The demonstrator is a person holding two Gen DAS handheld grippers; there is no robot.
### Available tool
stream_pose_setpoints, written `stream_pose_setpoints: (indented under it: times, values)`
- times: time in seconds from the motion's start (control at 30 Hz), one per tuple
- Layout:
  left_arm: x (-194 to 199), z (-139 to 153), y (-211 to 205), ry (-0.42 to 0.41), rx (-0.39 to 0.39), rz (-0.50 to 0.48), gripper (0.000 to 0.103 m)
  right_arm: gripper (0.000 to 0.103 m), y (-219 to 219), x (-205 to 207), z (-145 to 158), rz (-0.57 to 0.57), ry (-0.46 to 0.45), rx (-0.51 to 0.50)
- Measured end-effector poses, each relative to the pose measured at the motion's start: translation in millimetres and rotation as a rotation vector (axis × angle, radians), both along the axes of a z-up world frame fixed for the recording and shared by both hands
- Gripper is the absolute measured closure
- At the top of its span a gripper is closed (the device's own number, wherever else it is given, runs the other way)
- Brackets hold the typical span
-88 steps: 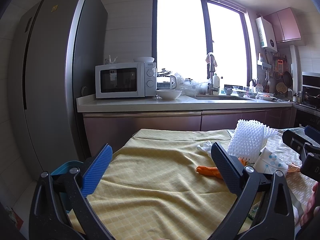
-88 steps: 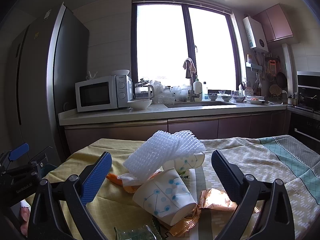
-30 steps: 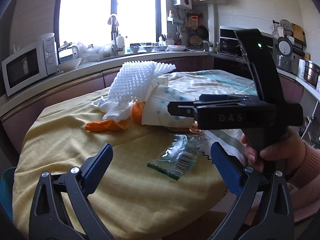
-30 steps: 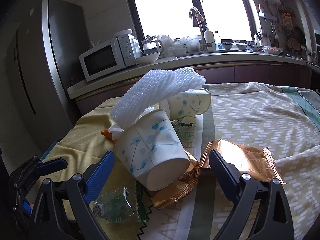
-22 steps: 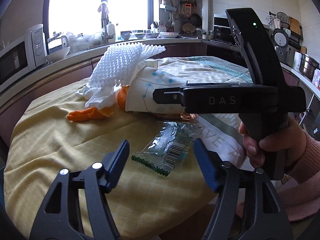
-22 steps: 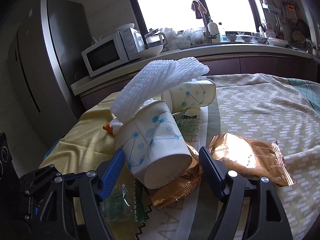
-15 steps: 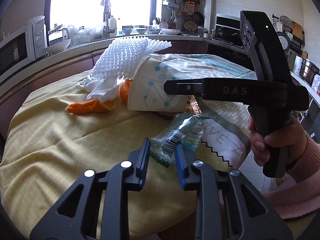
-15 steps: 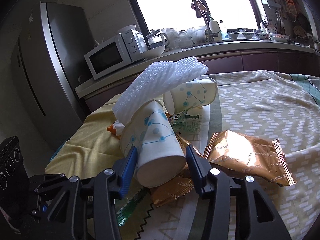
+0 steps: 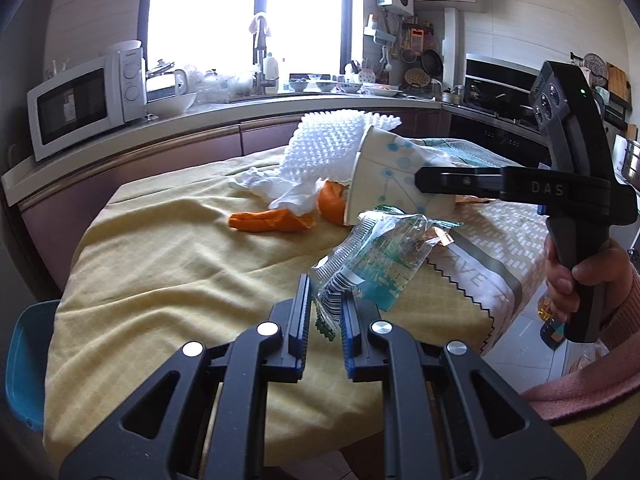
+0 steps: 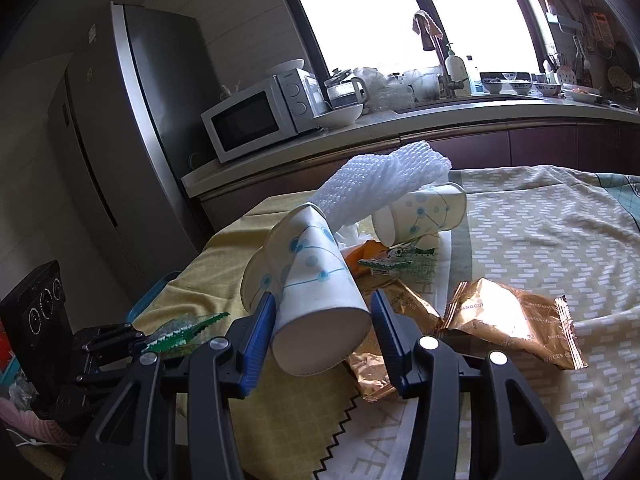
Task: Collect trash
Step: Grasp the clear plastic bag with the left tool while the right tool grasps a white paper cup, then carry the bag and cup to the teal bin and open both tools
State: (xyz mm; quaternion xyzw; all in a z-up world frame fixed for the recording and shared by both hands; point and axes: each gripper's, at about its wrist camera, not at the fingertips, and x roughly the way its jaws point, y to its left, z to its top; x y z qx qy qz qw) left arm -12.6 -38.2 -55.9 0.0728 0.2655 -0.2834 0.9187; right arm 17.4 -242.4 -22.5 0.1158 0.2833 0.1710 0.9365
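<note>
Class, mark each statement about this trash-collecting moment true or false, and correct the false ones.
1. The left tongs grip a clear plastic wrapper. True.
2. The right tongs close around a paper cup. True.
3. The white foam net lies flat on the floor. False: it rests on the trash pile on the table.
4. The gold snack bag is held by a gripper. False: it lies on the tablecloth.
5. Only one paper cup is present. False: a second cup lies behind.

Two paper cups (image 10: 320, 288) (image 10: 424, 216), two gold wrappers (image 10: 516, 320) (image 10: 384, 344), one foam net (image 10: 376, 188).
</note>
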Motion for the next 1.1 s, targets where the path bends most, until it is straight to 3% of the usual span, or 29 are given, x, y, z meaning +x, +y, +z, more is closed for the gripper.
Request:
stream_pose_setpoints:
  times: [0.33, 0.53, 0.8, 1.1]
  values:
    - [1.3, 15.0, 84.4, -0.044, 0.019, 0.237, 0.089, 0.056, 68.4, 22.7, 3.3, 0.173, 0.019, 0.006]
    - [5.7, 26.4, 157.6, -0.053, 0.032, 0.446, 0.089, 0.056, 124.1, 53.1, 12.0, 0.306, 0.030, -0.009]
    - [31.2, 11.7, 250.0, 0.018, 0.070, 0.674, 0.088, 0.056, 205.3, 94.7, 12.7, 0.459, 0.082, -0.030]
    - [78.3, -18.1, 295.1, 0.108, 0.112, 0.775, 0.086, 0.056, 277.5, 124.5, 6.8, 0.551, 0.137, -0.088]
